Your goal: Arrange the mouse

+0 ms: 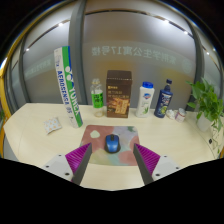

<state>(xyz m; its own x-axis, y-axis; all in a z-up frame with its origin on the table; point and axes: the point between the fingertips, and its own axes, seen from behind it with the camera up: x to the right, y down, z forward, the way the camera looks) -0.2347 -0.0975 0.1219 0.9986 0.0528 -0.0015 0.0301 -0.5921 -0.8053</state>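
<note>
Indoors, pale table (40,128), open tongs (113,157).

Mouse (112,144) on mat (108,133), between open gripper (112,160) fingers, untouched. Behind: box (119,94) centre, tube (67,86) and bottle (96,97) left, two bottles (147,98) and plant (208,105) right, on table (35,125).

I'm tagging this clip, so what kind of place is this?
Probably an office or lab desk: a mouse on a mouse pad, bottles and a brown box along a glass partition. The open tool flanks the mouse.
</note>
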